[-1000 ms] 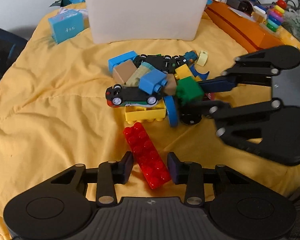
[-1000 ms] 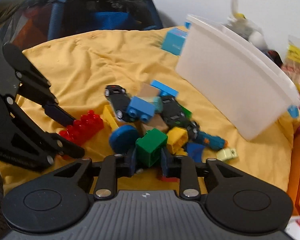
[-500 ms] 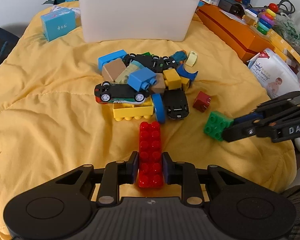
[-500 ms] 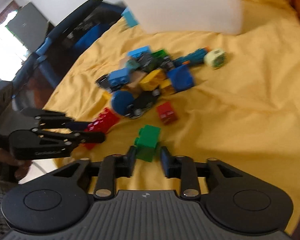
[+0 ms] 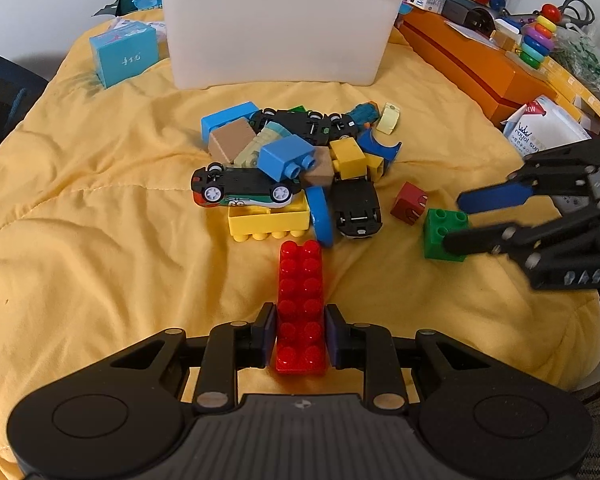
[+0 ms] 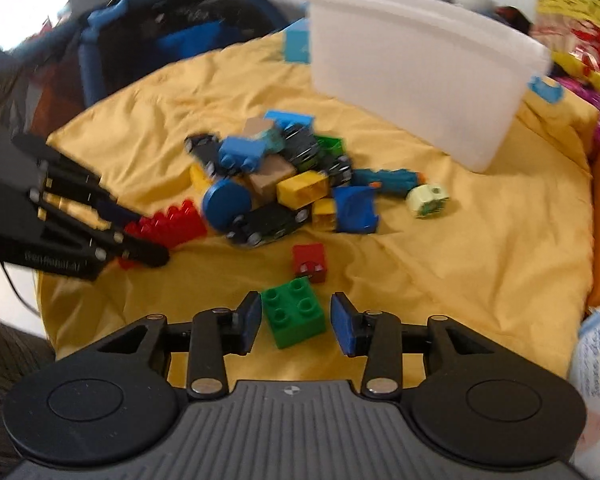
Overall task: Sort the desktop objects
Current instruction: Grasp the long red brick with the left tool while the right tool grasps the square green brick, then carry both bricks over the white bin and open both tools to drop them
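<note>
Left wrist view looks across a yellow quilted cloth (image 5: 100, 208) that covers the whole work surface, creased and stitched in lines, with a white plastic bin (image 5: 276, 32) standing at its far edge and a pale wall behind. A light blue box (image 5: 124, 58) sits left of the bin; an orange box (image 5: 472, 60) and a stack of coloured rings (image 5: 538, 38) lie along the right side, with a white packet (image 5: 548, 128) near the cloth's right edge. In the middle lies a heap of toy bricks and cars (image 5: 292, 168), a small red cube (image 5: 410, 208) just right of it. The left gripper (image 5: 300, 340) has its fingers closed narrow on the near end of a long red brick (image 5: 301, 304), which points toward the heap. The right gripper (image 6: 296, 322) has its fingers spread wide on either side of a green brick (image 6: 294, 316) that rests on the cloth; a gap shows on the right side. Right wrist view is blurred, so the dark blue furniture (image 6: 172, 48) behind the cloth is hard to read, and the bin's contents are hidden by its wall.
</note>
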A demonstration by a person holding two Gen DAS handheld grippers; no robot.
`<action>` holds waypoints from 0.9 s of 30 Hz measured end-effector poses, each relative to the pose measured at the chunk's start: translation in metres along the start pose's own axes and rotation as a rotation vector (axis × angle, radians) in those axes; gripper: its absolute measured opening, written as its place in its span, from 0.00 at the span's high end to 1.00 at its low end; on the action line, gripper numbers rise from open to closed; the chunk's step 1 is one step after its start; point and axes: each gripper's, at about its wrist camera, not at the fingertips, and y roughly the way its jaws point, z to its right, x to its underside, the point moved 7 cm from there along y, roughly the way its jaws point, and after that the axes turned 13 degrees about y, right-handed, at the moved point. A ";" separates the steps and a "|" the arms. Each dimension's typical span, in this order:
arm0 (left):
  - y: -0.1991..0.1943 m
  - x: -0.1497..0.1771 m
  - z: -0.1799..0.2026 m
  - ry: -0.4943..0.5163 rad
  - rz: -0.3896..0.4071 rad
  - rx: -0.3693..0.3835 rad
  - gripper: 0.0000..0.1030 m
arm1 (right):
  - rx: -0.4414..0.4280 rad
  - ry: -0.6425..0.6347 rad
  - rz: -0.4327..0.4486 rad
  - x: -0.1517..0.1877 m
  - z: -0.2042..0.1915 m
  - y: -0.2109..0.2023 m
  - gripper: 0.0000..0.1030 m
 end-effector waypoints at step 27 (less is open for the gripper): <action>-0.074 -0.195 -0.084 0.090 0.373 -0.053 0.74 | 0.260 0.030 0.390 -0.158 0.055 -0.054 0.64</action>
